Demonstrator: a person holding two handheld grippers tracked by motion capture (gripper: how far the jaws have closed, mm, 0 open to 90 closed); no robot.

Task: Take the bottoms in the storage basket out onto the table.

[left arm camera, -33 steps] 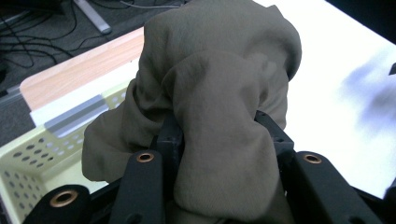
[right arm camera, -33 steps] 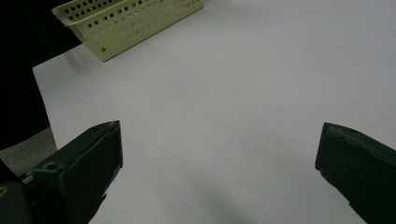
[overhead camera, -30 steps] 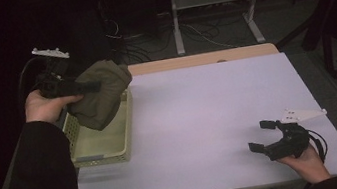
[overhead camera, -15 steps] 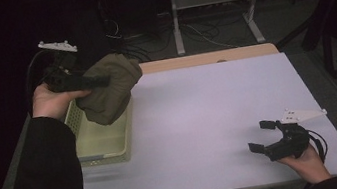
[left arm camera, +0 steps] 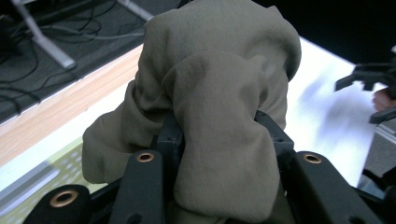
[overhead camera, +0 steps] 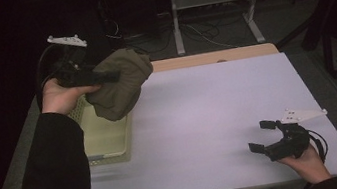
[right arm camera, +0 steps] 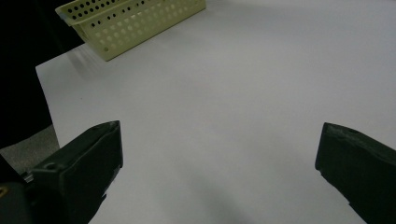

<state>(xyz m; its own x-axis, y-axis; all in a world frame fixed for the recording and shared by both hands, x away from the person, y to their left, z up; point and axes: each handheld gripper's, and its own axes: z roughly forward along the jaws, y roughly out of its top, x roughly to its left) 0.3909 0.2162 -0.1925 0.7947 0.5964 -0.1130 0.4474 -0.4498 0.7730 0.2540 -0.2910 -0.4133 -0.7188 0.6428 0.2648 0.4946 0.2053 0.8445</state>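
The left tongs (overhead camera: pixel 112 76) are clamped on a bunched olive-green cloth (overhead camera: pixel 117 84), which hangs in the air above the far end of the pale yellow perforated basket (overhead camera: pixel 108 141) at the left edge of the counter (overhead camera: pixel 220 117). In the left gripper view the fabric (left arm camera: pixel 219 107) is wadded between the black jaws and drapes over them, so the grip seems to take a thick fold rather than an edge, probably so that the whole piece comes up in one lift clear of the basket wall. The right tongs (overhead camera: pixel 264 137) rest low near the counter's near right corner with jaws wide apart and nothing between them, apparently waiting to take a share of the cloth. Compared with a second ago, the cloth has risen from the basket and drifted toward the counter's middle, while the right hand has kept its place.
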